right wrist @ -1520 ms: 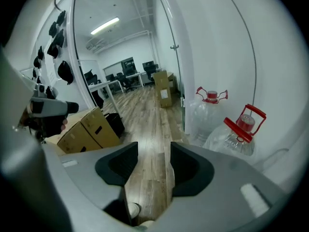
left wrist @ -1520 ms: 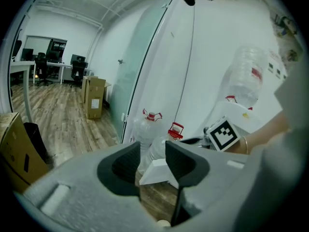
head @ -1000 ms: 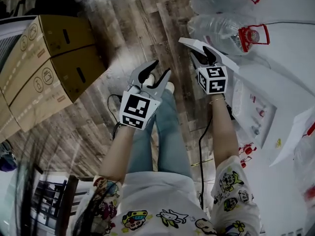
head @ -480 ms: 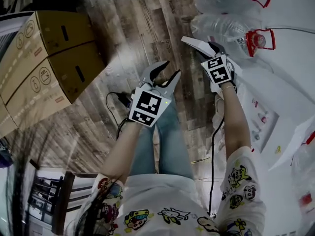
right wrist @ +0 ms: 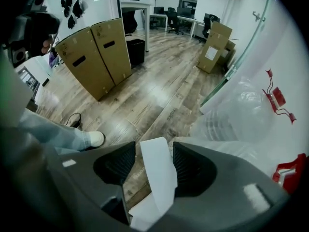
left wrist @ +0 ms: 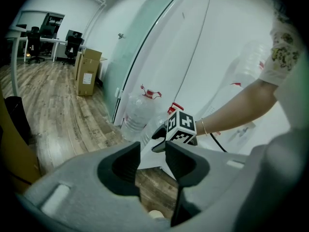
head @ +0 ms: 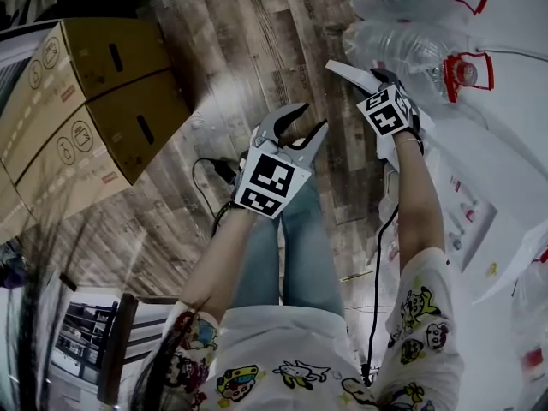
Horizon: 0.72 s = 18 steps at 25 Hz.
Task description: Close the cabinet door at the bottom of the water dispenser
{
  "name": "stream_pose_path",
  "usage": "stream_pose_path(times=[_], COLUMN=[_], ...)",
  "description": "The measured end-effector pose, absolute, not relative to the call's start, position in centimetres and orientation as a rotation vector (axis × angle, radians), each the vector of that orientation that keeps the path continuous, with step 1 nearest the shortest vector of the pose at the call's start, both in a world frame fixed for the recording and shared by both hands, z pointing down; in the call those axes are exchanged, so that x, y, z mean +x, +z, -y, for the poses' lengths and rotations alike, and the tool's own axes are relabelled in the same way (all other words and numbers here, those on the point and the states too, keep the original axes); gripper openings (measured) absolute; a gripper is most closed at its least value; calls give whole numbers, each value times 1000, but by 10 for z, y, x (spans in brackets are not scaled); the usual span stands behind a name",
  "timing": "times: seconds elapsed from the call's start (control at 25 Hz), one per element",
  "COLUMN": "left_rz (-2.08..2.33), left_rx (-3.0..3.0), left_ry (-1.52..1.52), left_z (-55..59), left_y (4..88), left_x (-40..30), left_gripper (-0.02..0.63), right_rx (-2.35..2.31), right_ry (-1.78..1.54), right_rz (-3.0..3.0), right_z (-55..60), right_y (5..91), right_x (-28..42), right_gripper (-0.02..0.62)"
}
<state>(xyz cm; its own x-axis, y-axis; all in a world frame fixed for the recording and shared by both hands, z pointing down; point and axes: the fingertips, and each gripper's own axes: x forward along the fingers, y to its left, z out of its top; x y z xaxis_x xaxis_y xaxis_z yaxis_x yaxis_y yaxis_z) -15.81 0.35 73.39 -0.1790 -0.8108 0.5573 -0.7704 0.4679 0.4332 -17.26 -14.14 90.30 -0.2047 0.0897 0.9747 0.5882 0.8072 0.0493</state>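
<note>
Right gripper view: the white edge of the cabinet door [right wrist: 158, 178] is seen between the jaws of the right gripper [right wrist: 153, 150]. The jaws are parted and have just been opening, unclamped. The door is ajar at the water dispenser [head: 479, 178], beside water bottles [head: 402, 45]. The left gripper [left wrist: 152, 151] is held parted and empty over the wooden floor [head: 257, 50].

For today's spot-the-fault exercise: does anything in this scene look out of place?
Yes: the white cabinet door stands swung open instead of shut. The jaws of the right gripper, which have just been opening, straddle its edge without clamping it.
</note>
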Motion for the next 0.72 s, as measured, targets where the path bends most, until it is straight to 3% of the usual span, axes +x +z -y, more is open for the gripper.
stream_pose_path(times=[0.24,0.72], left_rz=[1932,1876], left_rx=[1322,1422], left_ry=[-57,-18], left_z=[-9,-9], left_y=[741,736], left_x=[-160,-146], left_gripper=[156,156], right_rx=[-475,-552], right_ry=[-500,-536], right_rz=[1744,1687], right_z=[138,95], right_y=[906,909], right_x=[-174,-114], right_gripper=[207,221])
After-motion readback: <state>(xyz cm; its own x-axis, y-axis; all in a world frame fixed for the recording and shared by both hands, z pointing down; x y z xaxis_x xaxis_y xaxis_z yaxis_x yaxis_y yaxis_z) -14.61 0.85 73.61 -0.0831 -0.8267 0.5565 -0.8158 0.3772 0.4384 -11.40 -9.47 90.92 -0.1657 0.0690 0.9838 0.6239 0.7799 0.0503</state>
